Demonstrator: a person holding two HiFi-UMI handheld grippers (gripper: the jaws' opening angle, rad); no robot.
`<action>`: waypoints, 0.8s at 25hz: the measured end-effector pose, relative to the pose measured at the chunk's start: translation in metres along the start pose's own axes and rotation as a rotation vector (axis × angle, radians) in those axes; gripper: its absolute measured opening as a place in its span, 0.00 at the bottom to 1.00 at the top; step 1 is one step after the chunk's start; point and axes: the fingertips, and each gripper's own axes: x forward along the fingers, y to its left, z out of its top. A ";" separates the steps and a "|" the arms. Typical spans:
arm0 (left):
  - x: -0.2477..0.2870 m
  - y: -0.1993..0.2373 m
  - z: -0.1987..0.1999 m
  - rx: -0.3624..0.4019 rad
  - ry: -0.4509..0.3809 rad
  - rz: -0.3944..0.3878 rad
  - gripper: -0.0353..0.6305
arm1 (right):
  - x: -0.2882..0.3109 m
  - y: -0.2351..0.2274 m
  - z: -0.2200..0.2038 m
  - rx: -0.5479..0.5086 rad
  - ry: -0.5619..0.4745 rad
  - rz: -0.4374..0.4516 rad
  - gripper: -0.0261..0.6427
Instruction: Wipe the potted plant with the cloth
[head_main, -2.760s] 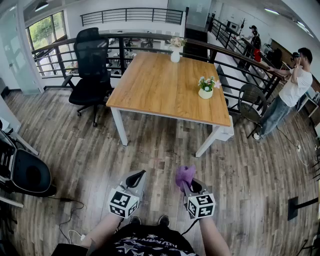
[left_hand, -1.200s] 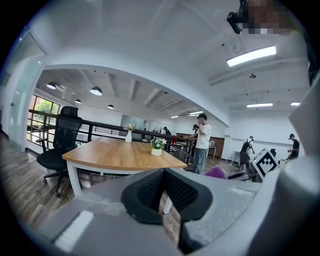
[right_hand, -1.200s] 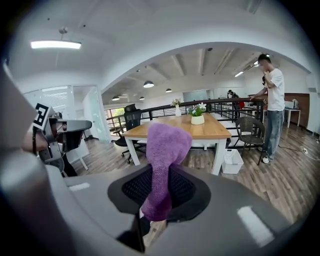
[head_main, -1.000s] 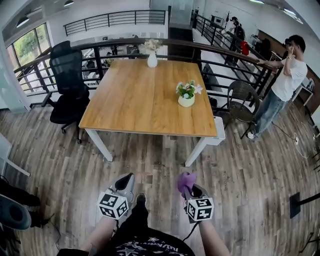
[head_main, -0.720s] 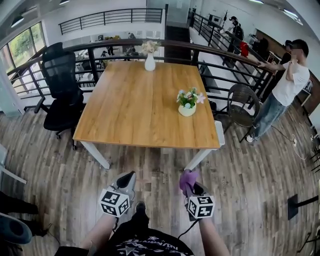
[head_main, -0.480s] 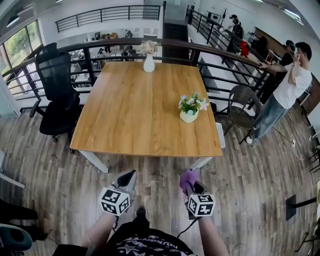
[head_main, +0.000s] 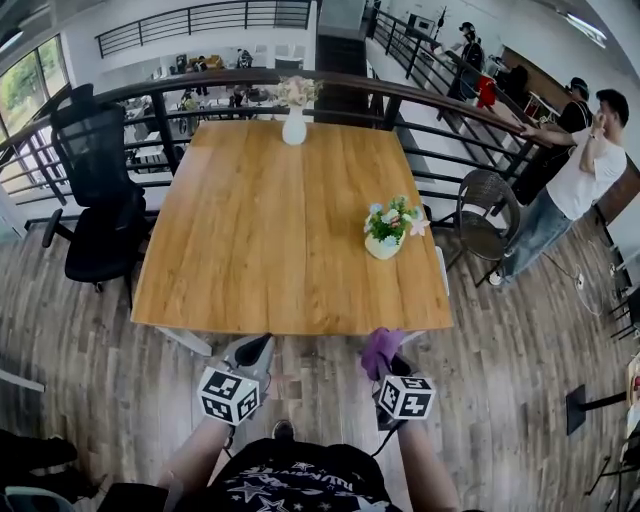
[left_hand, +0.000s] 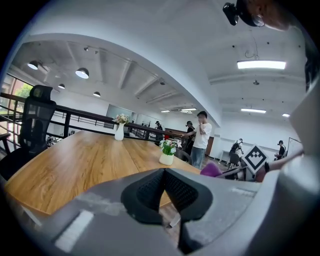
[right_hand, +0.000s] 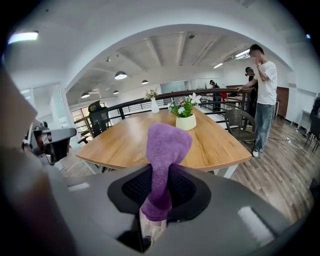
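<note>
Plank floor underfoot, with the near edge of the wooden table just ahead of both my tools. My left gripper has its jaws pressed together, with nothing between them. My right gripper pinches the purple cloth, which stands up out of the jaws as a folded tuft. The potted plant — white pot, pink and white flowers — sits on the table's right side, well apart from the cloth. Farther off: a white vase at the far edge, a black office chair to the left, then the railing.
</note>
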 end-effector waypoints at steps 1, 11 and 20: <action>0.004 0.004 0.002 0.003 0.002 -0.007 0.06 | 0.003 0.000 0.003 0.002 -0.001 -0.003 0.16; 0.052 0.012 0.006 -0.013 0.024 -0.006 0.06 | 0.038 -0.047 0.026 0.023 0.025 -0.043 0.16; 0.137 0.009 0.018 -0.027 0.037 0.072 0.06 | 0.112 -0.112 0.080 -0.003 0.046 0.021 0.16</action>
